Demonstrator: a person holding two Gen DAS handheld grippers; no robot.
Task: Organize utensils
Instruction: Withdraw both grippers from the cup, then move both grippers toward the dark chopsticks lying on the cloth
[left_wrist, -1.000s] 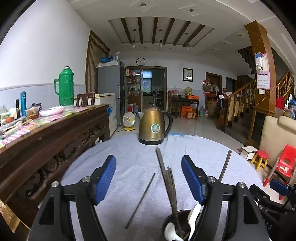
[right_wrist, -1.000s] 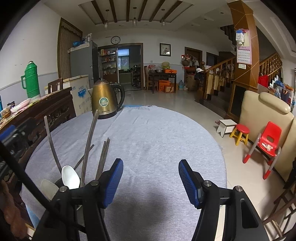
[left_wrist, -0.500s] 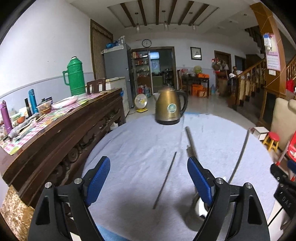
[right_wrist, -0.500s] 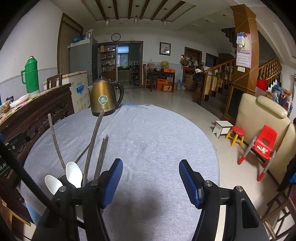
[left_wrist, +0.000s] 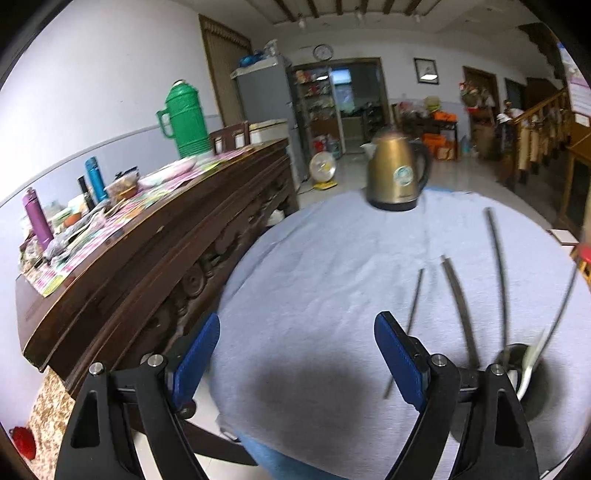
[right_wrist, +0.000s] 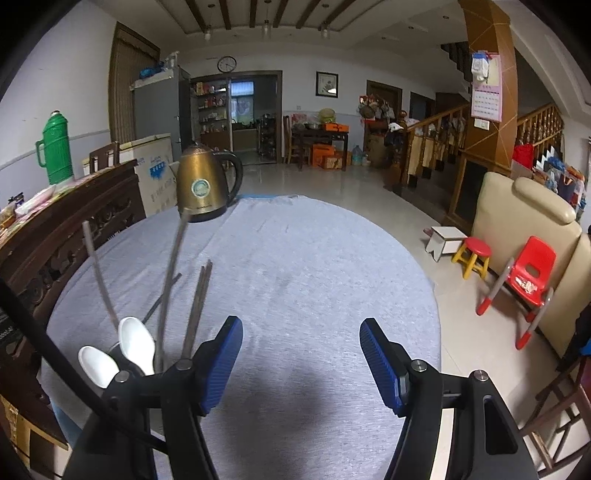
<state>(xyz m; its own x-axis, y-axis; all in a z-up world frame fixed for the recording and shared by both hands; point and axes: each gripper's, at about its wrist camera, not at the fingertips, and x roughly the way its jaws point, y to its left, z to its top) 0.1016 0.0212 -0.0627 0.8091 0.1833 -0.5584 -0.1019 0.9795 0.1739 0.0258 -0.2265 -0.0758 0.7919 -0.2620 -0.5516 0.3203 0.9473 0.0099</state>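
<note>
Claws first: my left claw (left_wrist: 293, 363) is spread wide with nothing between its blue pads, hanging over the near left edge of the grey-clothed tabletop (left_wrist: 332, 266). My right claw (right_wrist: 301, 360) is also spread and empty, over bare cloth near the middle of the near side.

Just beside my right claw's left finger stands the dark utensil holder (right_wrist: 122, 360), mostly hidden behind that finger. Two white spoons (right_wrist: 136, 345) poke out of it, along with several long dark chopsticks (right_wrist: 197, 302) and thin metal handles leaning outward. From my left wrist the same holder (left_wrist: 517, 356) sits low at the right, past that claw's right finger.

One single chopstick (left_wrist: 412, 317) lies flat on the cloth, just beyond my left claw's right finger and to the left of the holder, pointing away from me. Part of it is hidden behind that finger.

Farther back, at the far edge of the tabletop, stands a brass-coloured kettle (right_wrist: 203, 184). Off to the left runs a dark carved sideboard (left_wrist: 147, 251) with a green thermos (left_wrist: 184, 118) on it.
</note>
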